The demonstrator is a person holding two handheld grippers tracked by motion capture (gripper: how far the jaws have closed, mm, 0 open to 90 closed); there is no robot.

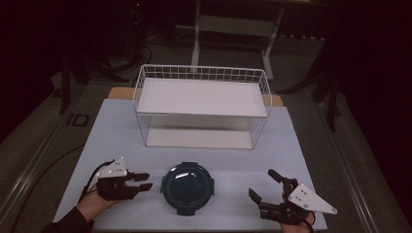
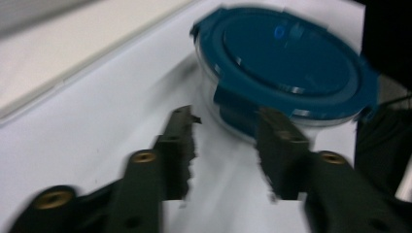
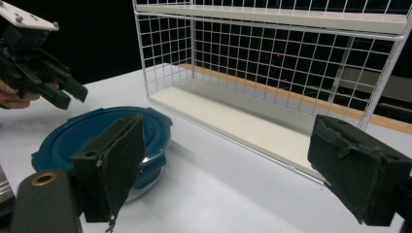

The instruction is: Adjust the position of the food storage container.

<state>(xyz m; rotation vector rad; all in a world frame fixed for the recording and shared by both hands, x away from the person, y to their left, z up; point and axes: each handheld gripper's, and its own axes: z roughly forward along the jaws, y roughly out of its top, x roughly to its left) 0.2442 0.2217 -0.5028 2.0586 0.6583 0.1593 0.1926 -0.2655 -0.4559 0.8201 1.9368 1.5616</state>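
Left gripper (image 1: 143,180): jaws spread, nothing between, tips just short of round clear container with blue clip-on lid (image 1: 187,188). Container sits on white table (image 1: 116,131), between grippers. Right gripper (image 1: 265,186): jaws wide apart, empty. White wire two-tier shelf rack (image 1: 201,107) beyond.

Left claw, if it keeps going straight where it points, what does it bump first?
Most likely the round blue-lidded container. The left claw is open, aimed at its near side, with bare table between them, though the depth is hard to judge.
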